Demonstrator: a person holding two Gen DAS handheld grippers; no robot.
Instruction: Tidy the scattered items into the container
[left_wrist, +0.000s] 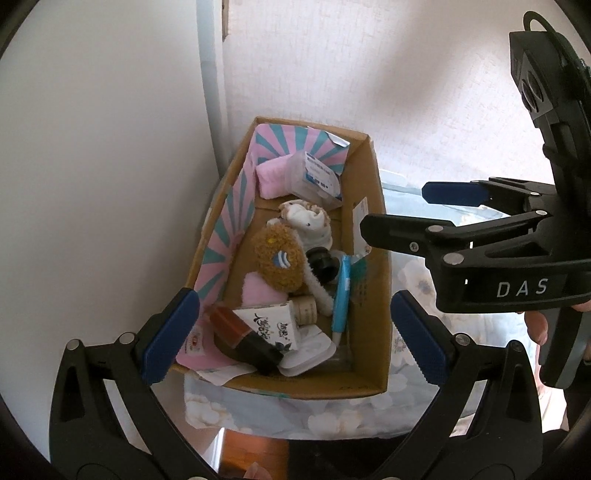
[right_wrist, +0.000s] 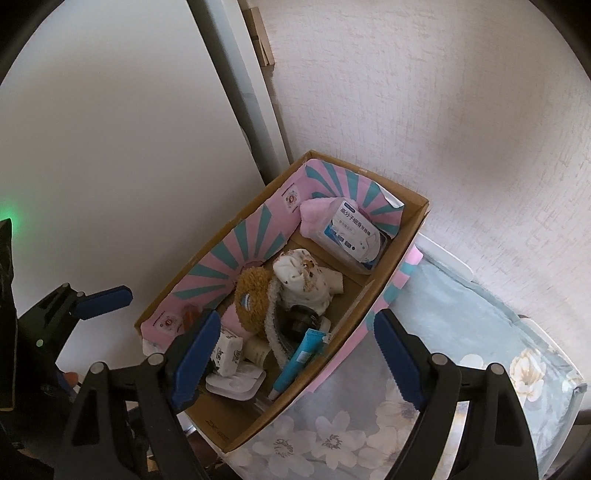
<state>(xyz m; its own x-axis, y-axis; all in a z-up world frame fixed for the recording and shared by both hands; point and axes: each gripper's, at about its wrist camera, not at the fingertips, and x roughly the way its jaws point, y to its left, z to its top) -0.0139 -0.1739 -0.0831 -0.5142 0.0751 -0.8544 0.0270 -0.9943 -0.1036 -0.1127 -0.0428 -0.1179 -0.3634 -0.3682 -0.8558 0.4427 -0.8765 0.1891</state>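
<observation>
Cardboard box (left_wrist: 369, 295) standing in the corner against the wall, on a floral cloth (right_wrist: 461, 350), long axis running away from both cameras toward the wall. Already filled: one brown plush toy (left_wrist: 279, 258) near the middle, one white spotted cloth bundle (left_wrist: 308, 221) just beyond it, one wipes pack (right_wrist: 351, 232) leaning at the far end beside one folded pink towel (left_wrist: 271, 177), one blue tube (left_wrist: 341, 295) lying lengthwise along the right-hand wall, one black cap-like piece (left_wrist: 321, 262) between tube and plush, one small white carton with lettering (left_wrist: 273, 325) at the near end, one flat white tray (right_wrist: 238, 384) under it. A second pink cloth by the carton; one amber-and-black item beside it, kind unclear. Pink and teal striped paper lining the left and far walls. Left gripper (left_wrist: 291, 336) directly above the near end of the box, fingers wide apart, nothing between them, contents lying straight ahead and below. Right gripper (right_wrist: 299, 358) likewise spread and empty, over the near right wall, seen in the left view coming in from the right over the rim. Both about equally near, left more squarely over the inside. No loose items visible on the cloth outside the box; tidying judged near complete or done, anything left lying out of sight.
</observation>
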